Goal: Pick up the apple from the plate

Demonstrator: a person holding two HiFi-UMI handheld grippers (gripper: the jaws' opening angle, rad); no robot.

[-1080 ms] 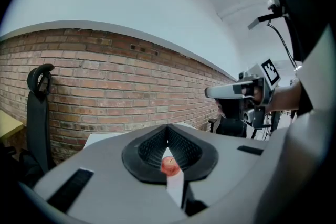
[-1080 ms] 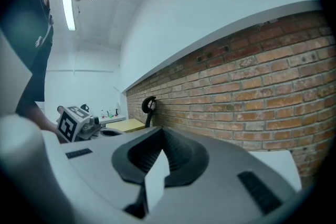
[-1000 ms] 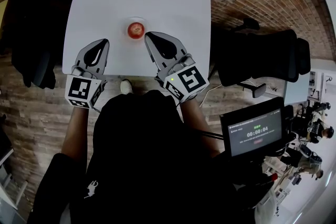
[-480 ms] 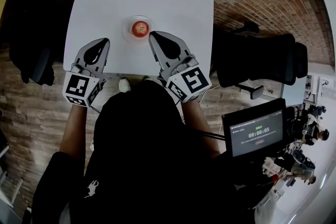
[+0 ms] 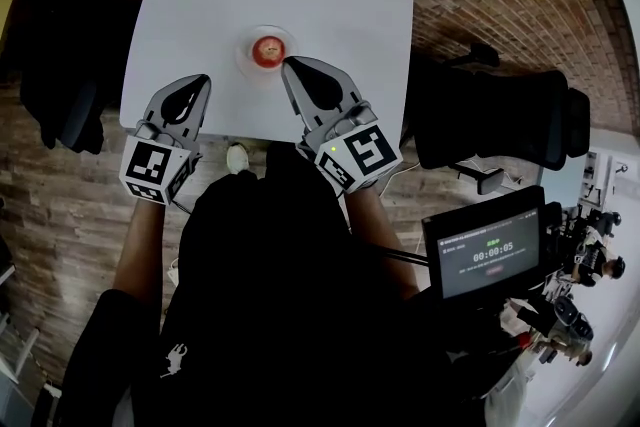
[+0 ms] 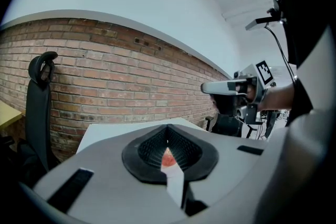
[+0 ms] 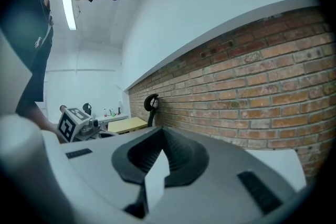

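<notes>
A red apple (image 5: pixel 268 50) lies on a small clear plate (image 5: pixel 243 54) near the front of the white table (image 5: pixel 330 5). My right gripper (image 5: pixel 287 65) is shut and empty, its tip just right of the plate. My left gripper (image 5: pixel 201 78) is shut too, lower left of the plate and apart from it. In the left gripper view the apple (image 6: pixel 167 158) shows through the slit behind the closed left gripper (image 6: pixel 168 126), and the right gripper (image 6: pixel 227 87) reaches in from the right. The right gripper view has its closed jaws (image 7: pixel 161 131) pointing along the brick wall; no apple shows.
A black office chair (image 5: pixel 500 120) stands right of the table and a dark one (image 5: pixel 60 65) to its left. A small monitor (image 5: pixel 485 253) sits lower right. The brick wall (image 6: pixel 121 76) runs behind the table. The person's dark torso fills the bottom of the head view.
The head view has shifted a little, so table and apple sit slightly higher and further right in frame. Both grippers keep their places beside the plate.
</notes>
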